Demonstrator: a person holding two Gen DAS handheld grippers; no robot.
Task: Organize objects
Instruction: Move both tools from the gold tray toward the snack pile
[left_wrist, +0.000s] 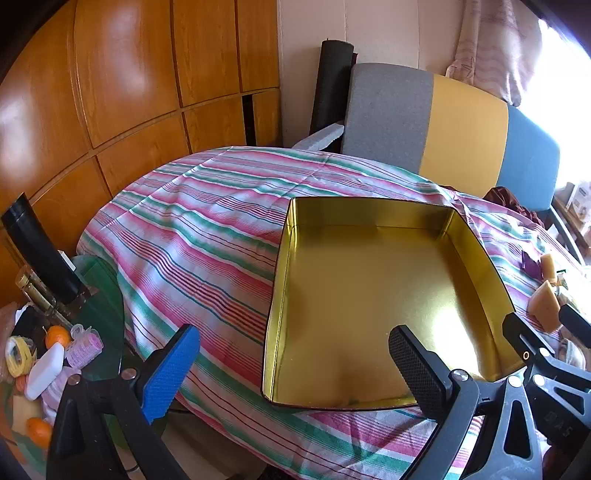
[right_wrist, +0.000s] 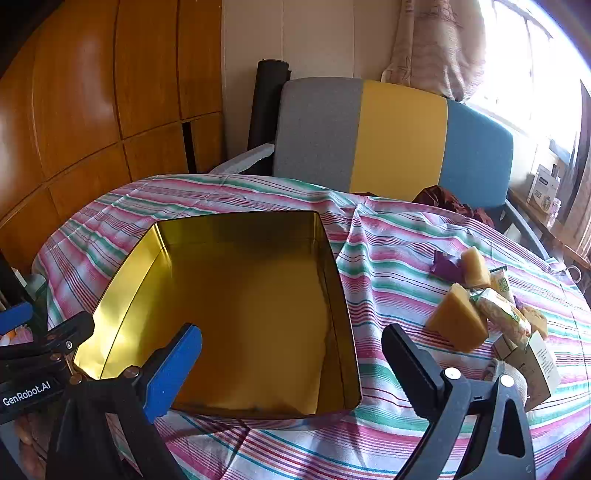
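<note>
Right wrist view: empty gold tin (right_wrist: 251, 314) sits open on the striped cloth (right_wrist: 388, 266), likely the bin for the snacks (right_wrist: 487, 314) heaped right of it. Right gripper (right_wrist: 291, 365) and left gripper (left_wrist: 295, 365) both hover wide, holding nothing.

A lived-in home room, probably a dining corner: striped tablecloth (right_wrist: 406, 258), wooden wardrobe doors (left_wrist: 129, 92), a tricolour upholstered seat back (right_wrist: 399, 140), curtained window (right_wrist: 443, 44).

One tin (right_wrist: 236, 310), centre. Three yellow wedges: (right_wrist: 456, 323), (right_wrist: 474, 267), (right_wrist: 535, 319), all 3 o'clock. One purple wrapper (right_wrist: 445, 267), 2 o'clock. Two oranges (left_wrist: 57, 336), (left_wrist: 38, 430), 8 o'clock in left view. One chair (right_wrist: 399, 140), 12 o'clock.
</note>
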